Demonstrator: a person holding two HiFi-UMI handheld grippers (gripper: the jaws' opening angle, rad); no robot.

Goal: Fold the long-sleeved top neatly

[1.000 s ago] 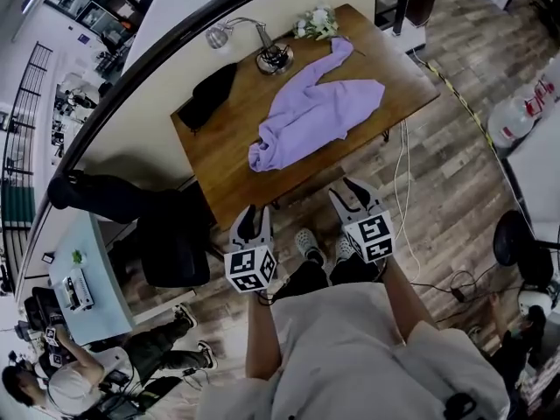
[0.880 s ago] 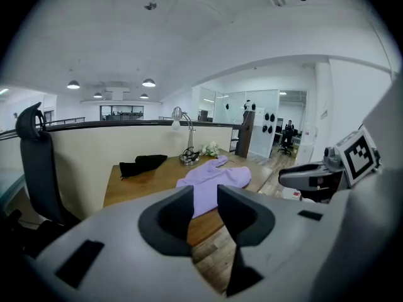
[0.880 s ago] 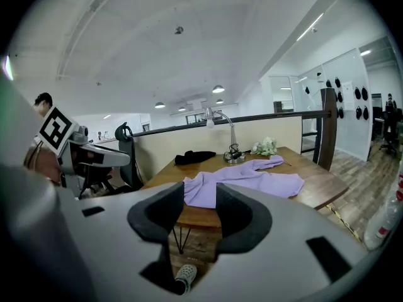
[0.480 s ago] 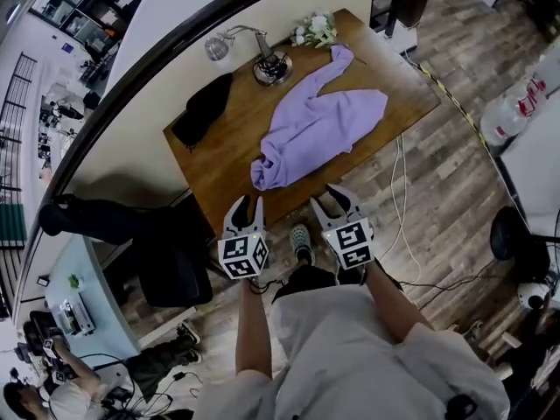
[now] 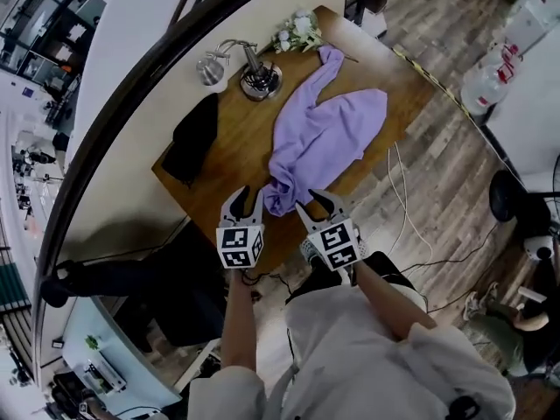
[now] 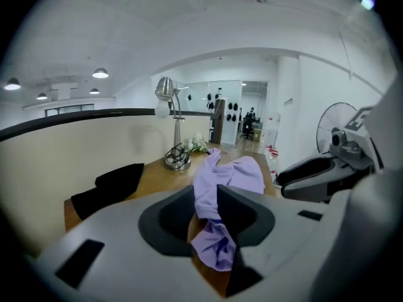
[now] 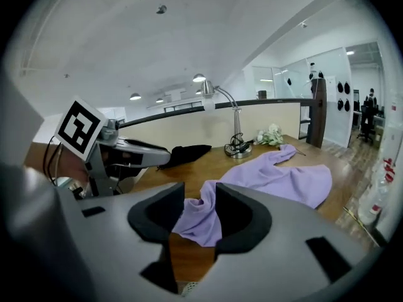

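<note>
Long-sleeved top [image 5: 325, 129], lilac and crumpled, is lying across the wooden table [image 5: 232, 160]; one sleeve is reaching toward the far edge, ending just beside a bunch of white flowers [image 5: 293, 33]; the near end is bunching into a heap close to the table's front edge. A desk lamp [image 5: 255, 75] is standing near the far edge, left of that sleeve; a black cloth [image 5: 191, 136] is lying well apart from the top, on the table's left side.

The person is holding both grippers over the front edge, one on each side of the bunched heap; the left gripper [image 5: 248, 201] is sitting just left of it, the right gripper [image 5: 315, 206] just right of it. In the left gripper view the fingers are standing apart, pinching nothing, with the top [image 6: 227, 172] showing through the gap ahead of them; the right gripper view is showing the same, fingers spread and empty, with the heap [image 7: 198, 222] lying just beyond them.
</note>
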